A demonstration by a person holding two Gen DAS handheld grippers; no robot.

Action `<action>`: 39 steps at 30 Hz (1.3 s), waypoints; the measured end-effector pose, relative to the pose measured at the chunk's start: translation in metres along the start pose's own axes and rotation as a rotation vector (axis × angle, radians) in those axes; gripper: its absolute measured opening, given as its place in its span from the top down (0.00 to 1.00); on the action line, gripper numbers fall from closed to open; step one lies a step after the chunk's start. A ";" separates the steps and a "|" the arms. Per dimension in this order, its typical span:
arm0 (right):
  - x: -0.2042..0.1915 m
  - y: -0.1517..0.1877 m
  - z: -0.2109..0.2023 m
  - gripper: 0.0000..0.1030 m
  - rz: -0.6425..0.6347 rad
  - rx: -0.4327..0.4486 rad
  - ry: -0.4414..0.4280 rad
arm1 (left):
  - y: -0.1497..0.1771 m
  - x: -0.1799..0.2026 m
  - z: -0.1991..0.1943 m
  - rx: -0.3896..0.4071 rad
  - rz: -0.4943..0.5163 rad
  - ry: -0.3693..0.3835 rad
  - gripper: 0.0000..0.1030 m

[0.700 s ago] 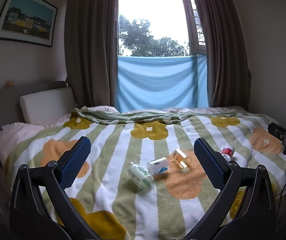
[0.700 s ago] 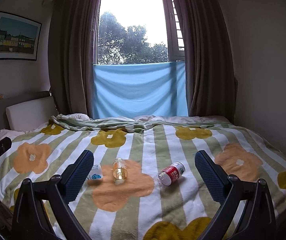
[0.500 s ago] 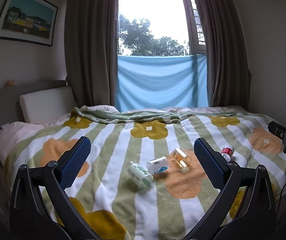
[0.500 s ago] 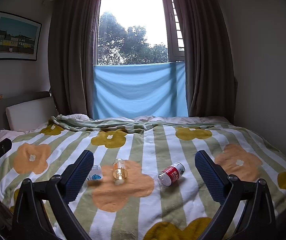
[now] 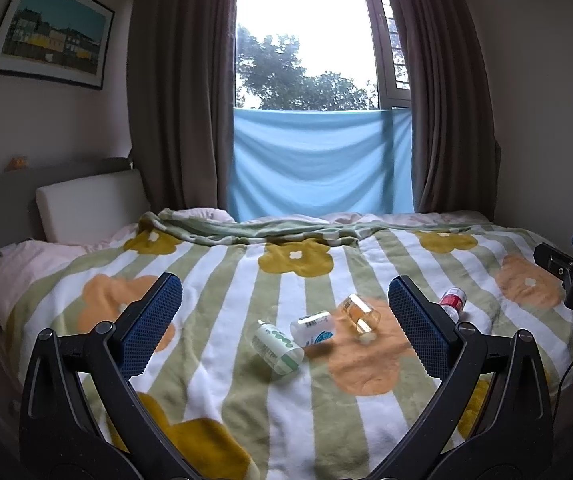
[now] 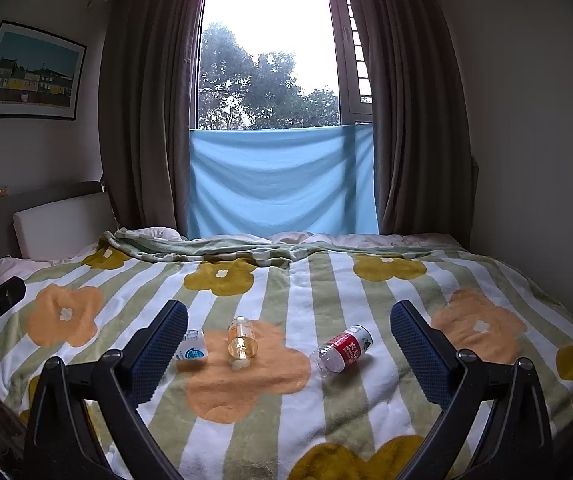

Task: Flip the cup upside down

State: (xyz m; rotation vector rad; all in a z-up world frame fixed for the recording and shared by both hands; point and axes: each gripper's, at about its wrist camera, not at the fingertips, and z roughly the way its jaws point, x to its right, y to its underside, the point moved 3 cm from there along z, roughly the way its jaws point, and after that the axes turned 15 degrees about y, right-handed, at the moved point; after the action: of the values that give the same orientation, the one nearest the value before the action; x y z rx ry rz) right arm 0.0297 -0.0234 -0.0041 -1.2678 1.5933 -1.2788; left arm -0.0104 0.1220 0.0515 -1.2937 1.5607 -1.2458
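A small clear glass cup with an amber tint lies on its side on the flowered blanket, over an orange flower. In the right wrist view the cup points its mouth toward me. My left gripper is open and empty, held above the near part of the bed, well short of the cup. My right gripper is also open with nothing between its fingers, and the cup lies ahead of it, slightly left of centre.
A white bottle with a green pattern, a white blue-labelled container and a red-labelled plastic bottle lie near the cup. A pillow and headboard stand at the left, curtains and a window behind the bed.
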 end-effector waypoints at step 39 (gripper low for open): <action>-0.004 0.004 0.005 0.01 0.002 -0.019 -0.001 | 0.007 -0.008 0.000 -0.016 -0.012 -0.009 0.00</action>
State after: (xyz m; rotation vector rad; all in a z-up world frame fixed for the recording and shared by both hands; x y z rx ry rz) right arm 0.0346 -0.0205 -0.0090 -1.2782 1.6088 -1.2648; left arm -0.0099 0.1301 0.0448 -1.3186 1.5617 -1.2363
